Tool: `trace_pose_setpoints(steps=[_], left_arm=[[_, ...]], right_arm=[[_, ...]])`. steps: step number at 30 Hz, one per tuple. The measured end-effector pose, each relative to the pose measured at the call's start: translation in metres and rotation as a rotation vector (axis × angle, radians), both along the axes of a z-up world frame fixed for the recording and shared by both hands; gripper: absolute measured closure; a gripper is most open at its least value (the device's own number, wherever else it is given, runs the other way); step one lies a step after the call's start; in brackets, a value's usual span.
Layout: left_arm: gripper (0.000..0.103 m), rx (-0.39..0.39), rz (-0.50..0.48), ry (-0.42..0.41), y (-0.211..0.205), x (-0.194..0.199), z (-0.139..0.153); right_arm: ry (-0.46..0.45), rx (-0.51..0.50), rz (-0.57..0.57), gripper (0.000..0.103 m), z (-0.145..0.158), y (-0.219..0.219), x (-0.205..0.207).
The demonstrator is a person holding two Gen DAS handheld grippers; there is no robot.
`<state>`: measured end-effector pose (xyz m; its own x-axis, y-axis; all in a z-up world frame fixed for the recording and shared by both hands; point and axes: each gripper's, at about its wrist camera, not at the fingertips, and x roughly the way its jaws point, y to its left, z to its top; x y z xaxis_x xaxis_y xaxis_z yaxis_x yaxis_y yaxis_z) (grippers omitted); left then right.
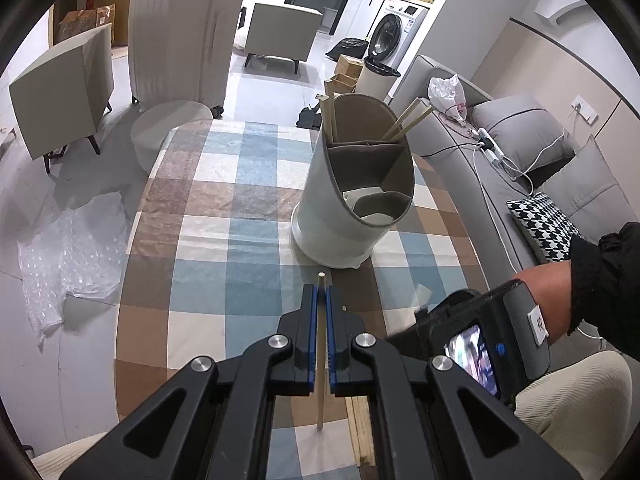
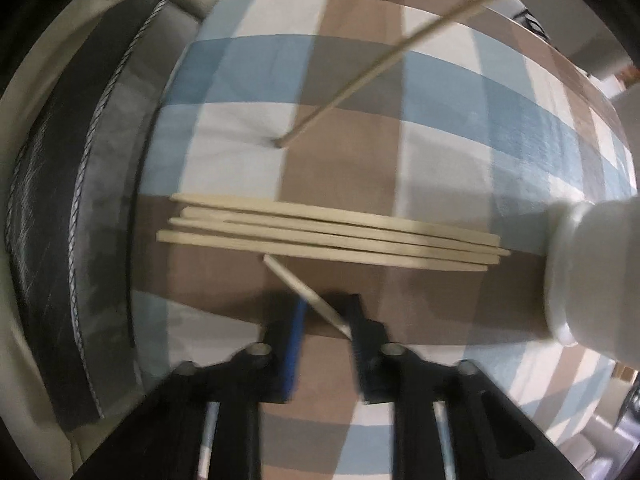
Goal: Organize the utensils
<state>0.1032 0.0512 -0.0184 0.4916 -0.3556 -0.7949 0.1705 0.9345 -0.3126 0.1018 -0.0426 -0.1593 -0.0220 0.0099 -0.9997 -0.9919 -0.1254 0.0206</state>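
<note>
Two claws: left claw [image 1: 322, 300] clamped on one chopstick [image 1: 321, 360]; right claw [image 2: 326, 308], apart around a chopstick [image 2: 304, 292], should squeeze squarely before lifting.

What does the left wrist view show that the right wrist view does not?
Only the left wrist view shows the holder's compartments, with chopsticks standing in the rear one, and the left gripper shut on one chopstick. Only the right wrist view shows the full pile of chopsticks on the table and the right gripper around one more. Both show the checked tablecloth.
</note>
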Motion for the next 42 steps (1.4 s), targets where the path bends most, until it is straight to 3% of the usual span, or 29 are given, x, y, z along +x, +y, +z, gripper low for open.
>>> trace_pose_setpoints(steps=[1,6,10,14,17,23,32,42], left_arm=[[0.103,0.0,0.0,0.001,0.0,0.0,0.0],[0.103,0.002,0.006,-0.003,0.0,-0.002,0.001],[0.103,0.006,0.008,-0.015,-0.003,-0.004,0.004],[0.103,0.008,0.003,-0.03,-0.009,-0.006,0.008],[0.103,0.014,-0.004,-0.038,-0.014,-0.01,0.014],[0.103,0.03,-0.008,-0.036,-0.022,-0.015,0.018],[0.103,0.046,-0.036,-0.055,-0.039,-0.019,0.037],[0.103,0.057,-0.068,-0.095,-0.043,-0.01,0.072]], right_arm=[[-0.002,0.005,-0.019,0.098,0.001,-0.002,0.003],[-0.046,0.074,-0.13,0.099,0.009,-0.008,0.015],[-0.046,0.194,-0.373,0.099,0.026,-0.019,0.032],[-0.025,0.408,-0.686,0.099,0.066,-0.046,0.052],[-0.026,0.562,-0.855,0.099,0.094,-0.066,0.05],[-0.03,0.724,-1.08,0.099,0.113,-0.094,0.02],[0.002,0.894,-1.232,0.099,0.124,-0.109,-0.006],[-0.103,1.083,-1.27,0.099,0.176,-0.131,0.002]])
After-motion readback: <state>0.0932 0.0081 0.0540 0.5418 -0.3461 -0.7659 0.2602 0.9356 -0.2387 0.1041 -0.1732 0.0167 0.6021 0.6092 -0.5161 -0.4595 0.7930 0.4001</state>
